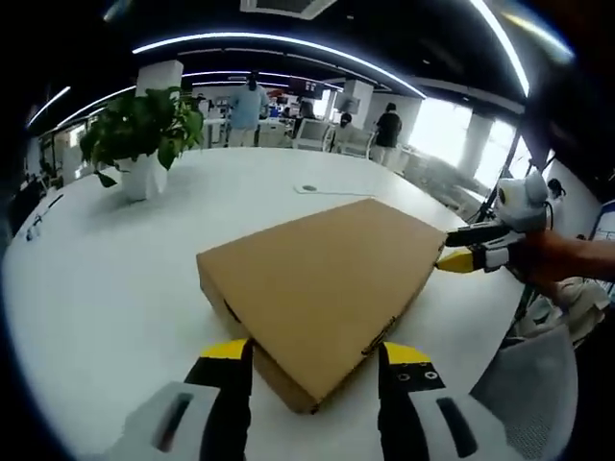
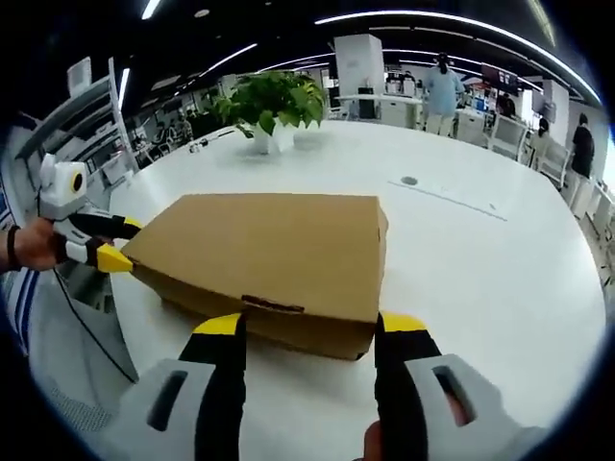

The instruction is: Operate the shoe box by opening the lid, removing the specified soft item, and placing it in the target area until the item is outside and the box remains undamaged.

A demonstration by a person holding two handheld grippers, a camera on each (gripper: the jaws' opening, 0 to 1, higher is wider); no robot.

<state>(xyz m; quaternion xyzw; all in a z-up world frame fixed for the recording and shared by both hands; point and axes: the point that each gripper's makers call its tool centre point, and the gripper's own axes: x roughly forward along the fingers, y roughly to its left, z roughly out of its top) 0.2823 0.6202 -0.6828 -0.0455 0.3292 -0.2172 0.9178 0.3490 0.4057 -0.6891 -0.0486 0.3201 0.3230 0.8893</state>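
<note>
Two spread grippers are held at the closed, light, crushable shoe box, centre frame; the lid's front edge should be gripped gently.

The box is lying closed on the table, flanked at opposite corners by both grippers; the plant is standing behind, seemingly well apart.

1. No readable text, label, brand or number anywhere on the cardboard shoe box; its lid and sides are plain brown in both the left gripper view and the right gripper view.
2. The white table carries no print or sign.
3. Far-off screens and wall panels in the office background are too small and blurred to read.
</note>
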